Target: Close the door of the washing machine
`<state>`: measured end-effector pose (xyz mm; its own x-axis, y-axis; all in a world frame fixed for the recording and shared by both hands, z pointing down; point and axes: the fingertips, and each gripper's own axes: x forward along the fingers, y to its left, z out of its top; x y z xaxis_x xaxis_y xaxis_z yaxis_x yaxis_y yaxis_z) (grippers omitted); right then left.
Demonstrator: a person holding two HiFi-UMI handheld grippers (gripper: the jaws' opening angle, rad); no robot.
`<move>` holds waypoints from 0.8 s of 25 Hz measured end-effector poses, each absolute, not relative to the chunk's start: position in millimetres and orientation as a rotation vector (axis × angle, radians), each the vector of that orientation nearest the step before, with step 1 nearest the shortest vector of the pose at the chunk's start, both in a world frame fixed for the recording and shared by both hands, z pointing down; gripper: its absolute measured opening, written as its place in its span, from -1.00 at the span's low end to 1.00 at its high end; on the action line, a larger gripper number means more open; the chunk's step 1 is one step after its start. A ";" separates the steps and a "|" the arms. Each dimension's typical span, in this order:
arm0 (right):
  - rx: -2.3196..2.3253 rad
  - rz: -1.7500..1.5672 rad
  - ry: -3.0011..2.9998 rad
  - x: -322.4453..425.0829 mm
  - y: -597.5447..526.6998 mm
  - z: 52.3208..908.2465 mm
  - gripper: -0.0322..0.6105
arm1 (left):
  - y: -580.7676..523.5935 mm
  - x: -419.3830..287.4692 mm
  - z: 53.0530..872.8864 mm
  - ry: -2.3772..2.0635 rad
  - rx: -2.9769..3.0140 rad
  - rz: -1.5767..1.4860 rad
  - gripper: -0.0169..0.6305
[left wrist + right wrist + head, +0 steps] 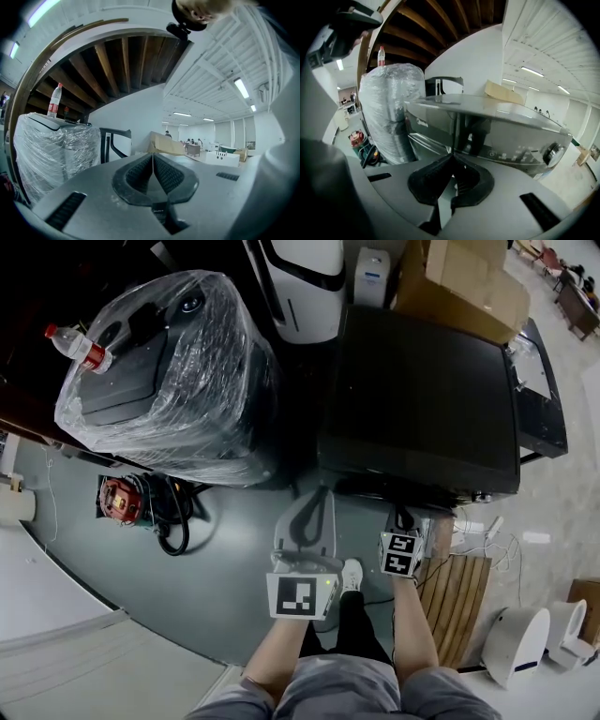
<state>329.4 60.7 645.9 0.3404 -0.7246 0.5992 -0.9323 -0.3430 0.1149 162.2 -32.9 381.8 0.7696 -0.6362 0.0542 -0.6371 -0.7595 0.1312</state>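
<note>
The washing machine is a dark grey box seen from above, right of centre in the head view. In the right gripper view its glossy front panel with a control knob fills the middle; I cannot make out how its door stands. My left gripper hangs shut and empty in front of the machine's left front corner. In its own view the left gripper has its pads pressed together. My right gripper is just below the machine's front edge, also shut with nothing held, and the right gripper points at the panel.
A plastic-wrapped appliance with a water bottle on top stands to the left. A red tool and hoses lie on the floor beneath it. Cardboard boxes sit behind, a wooden slatted board and white cylinders to the right.
</note>
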 end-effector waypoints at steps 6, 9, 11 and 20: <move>2.250 0.482 -1.600 290.4 23.2 556.0 -0.90 | -38.2 134.7 355.2 -1.077 2.818 -0.043 -0.93; 2.285 0.415 -1.686 266.7 5.7 509.9 -0.90 | -42.8 116.6 342.9 -1.117 2.812 -0.060 -0.94; 2.302 0.365 -1.745 249.6 -3.6 478.6 -0.90 | -45.5 103.7 336.0 -1.146 2.810 -0.064 -0.94; 2.310 0.222 -1.990 169.5 -19.6 364.7 -0.90 | -47.9 50.4 313.3 -1.271 2.774 -0.036 -0.94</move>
